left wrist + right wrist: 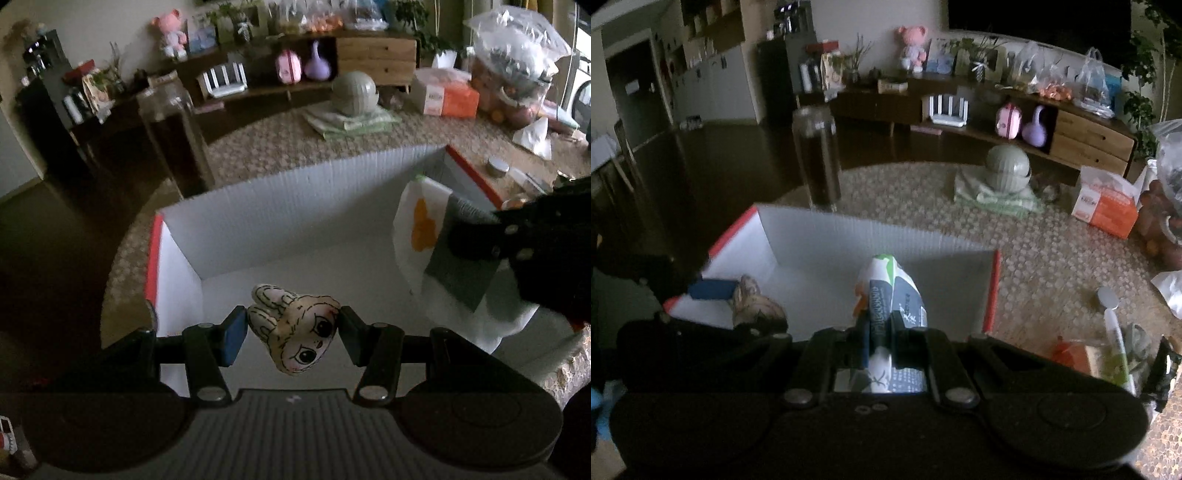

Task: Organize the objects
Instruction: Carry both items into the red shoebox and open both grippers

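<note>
- The left tongs (293, 328) are clamped on a small plush face toy (295, 330), cream with drawn ears and big dark eyes, one pad pressing on each side of it.
- That toy hangs above the floor of a white corrugated box (295, 206) with red rims, near the box's near left corner.
- The right tongs (881, 334) are pressed together on a flat white packet (892, 295) with grey, green and orange print; the packet stands up between the pads and runs back beneath them.
- The packet is held over the inside of the box, towards its right wall, as the left wrist view shows.
- The box rests on a round worktop (1052, 251) covered by a pebble-patterned mat, close to the near edge.
- A tall dark glass jar (816, 158) stands just behind the box's far left corner.
- Farther back on the worktop, a grey ribbed pot (1008, 164) sits on folded green cloths (1001, 199), and an orange-and-white carton (1108, 206) lies near the right edge.
</note>
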Tool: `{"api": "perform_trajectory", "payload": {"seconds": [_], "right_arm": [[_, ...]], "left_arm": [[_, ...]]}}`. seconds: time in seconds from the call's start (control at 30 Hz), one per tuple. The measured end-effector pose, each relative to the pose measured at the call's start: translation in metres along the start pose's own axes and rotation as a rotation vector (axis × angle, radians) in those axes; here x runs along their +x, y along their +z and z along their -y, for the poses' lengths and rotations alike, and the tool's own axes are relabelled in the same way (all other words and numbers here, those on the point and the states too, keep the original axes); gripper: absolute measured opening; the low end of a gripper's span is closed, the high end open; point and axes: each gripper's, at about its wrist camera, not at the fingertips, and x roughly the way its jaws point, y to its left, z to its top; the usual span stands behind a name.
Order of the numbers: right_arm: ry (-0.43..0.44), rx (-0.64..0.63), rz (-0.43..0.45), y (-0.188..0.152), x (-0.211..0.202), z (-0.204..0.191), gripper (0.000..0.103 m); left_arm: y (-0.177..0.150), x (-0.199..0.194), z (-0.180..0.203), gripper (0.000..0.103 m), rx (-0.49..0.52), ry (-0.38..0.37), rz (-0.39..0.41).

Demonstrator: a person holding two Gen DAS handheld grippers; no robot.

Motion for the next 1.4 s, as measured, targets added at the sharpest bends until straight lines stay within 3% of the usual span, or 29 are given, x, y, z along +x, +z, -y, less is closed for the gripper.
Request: {"api": "perform_trajectory", "payload": {"seconds": [0.3,0.6,0.73,0.93,1.0,1.07,1.23,1.4], "right_arm": [[-0.031,-0.035,-0.103,-0.017,0.034,-0.005,0.01],[-0.043,-0.06,-0.138,-0.025,0.044,-0.009,0.011],[-0.042,-0.067,-0.157,-0.027,0.045,-0.011,0.018],[-0.023,-0.092,-0.152,-0.029,0.037,-0.013,0.023],[-0.022,-0.09,-0.141,-0.029,0.031,-0.011,0.025],[-0.035,-0.083,-0.126,-0.027,0.025,-0.009,0.03],[-0.023,-0.031,-0.074,-0.023,0.005,0.002,0.064],[0.012,-0.018,-0.034,-0.022,-0.015,0.01,0.072]], "left_arm": [[0.002,0.036,0.001,0.054,0.012,0.014,-0.167],[-0.002,0.045,0.001,0.056,0.026,0.008,-0.241],[-0.003,0.047,0.002,0.057,0.024,0.02,-0.254],[-0.002,0.042,0.001,0.076,0.015,0.026,-0.242],[-0.002,0.04,0.0,0.077,0.003,0.034,-0.228],[-0.004,0.038,-0.001,0.078,-0.011,0.048,-0.212],[-0.003,0.024,-0.005,0.079,-0.048,0.046,-0.178],[-0.002,0.011,-0.006,0.083,-0.061,0.055,-0.139]]}}
